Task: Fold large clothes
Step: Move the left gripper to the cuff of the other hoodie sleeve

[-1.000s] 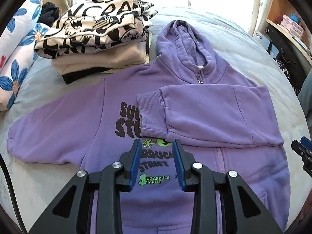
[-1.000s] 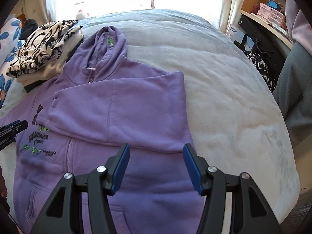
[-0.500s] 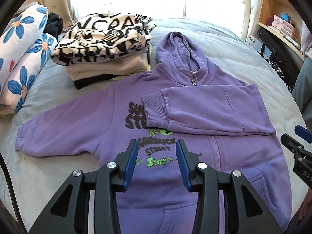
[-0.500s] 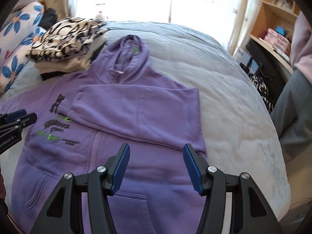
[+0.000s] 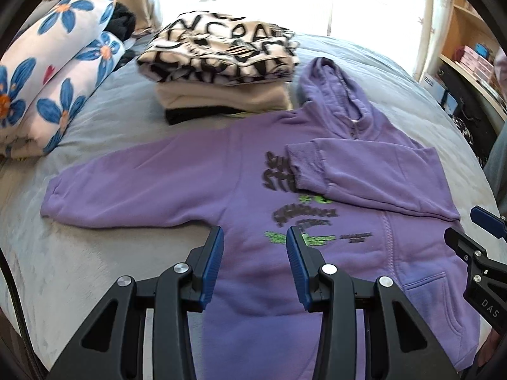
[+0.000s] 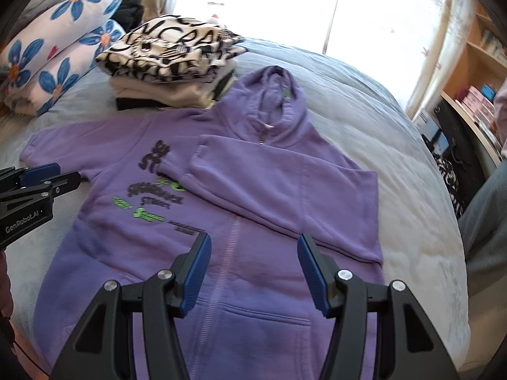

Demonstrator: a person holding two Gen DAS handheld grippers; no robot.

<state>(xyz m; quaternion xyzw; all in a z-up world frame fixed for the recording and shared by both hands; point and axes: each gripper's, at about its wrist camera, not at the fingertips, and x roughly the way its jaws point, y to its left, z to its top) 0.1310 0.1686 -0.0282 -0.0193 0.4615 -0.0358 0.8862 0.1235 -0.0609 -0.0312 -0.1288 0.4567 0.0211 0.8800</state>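
Note:
A purple zip hoodie (image 5: 228, 171) (image 6: 126, 253) lies face up on the grey bed cover (image 5: 79, 269). One sleeve (image 5: 364, 174) (image 6: 269, 171) is folded across its chest. The other sleeve (image 5: 126, 186) lies stretched out to the left. My left gripper (image 5: 254, 231) hovers open over the lower left front, near the green print, with nothing between its fingers. My right gripper (image 6: 254, 237) hangs open above the zip and the pocket, also holding nothing. Each gripper shows at the edge of the other's view: the right gripper (image 5: 475, 240) and the left gripper (image 6: 47, 177).
A stack of folded clothes (image 5: 221, 72) sits beyond the hoodie's left shoulder. Flowered pillows (image 5: 54, 72) lie at the far left. Wooden shelves (image 5: 475, 60) stand on the right, and a person's grey trouser leg (image 6: 484, 221) is beside the bed's right edge.
Both grippers have drawn back and shifted left over the hoodie, so more of its hem and outstretched sleeve shows. The left jaws stand a little wider. The hoodie has not moved.

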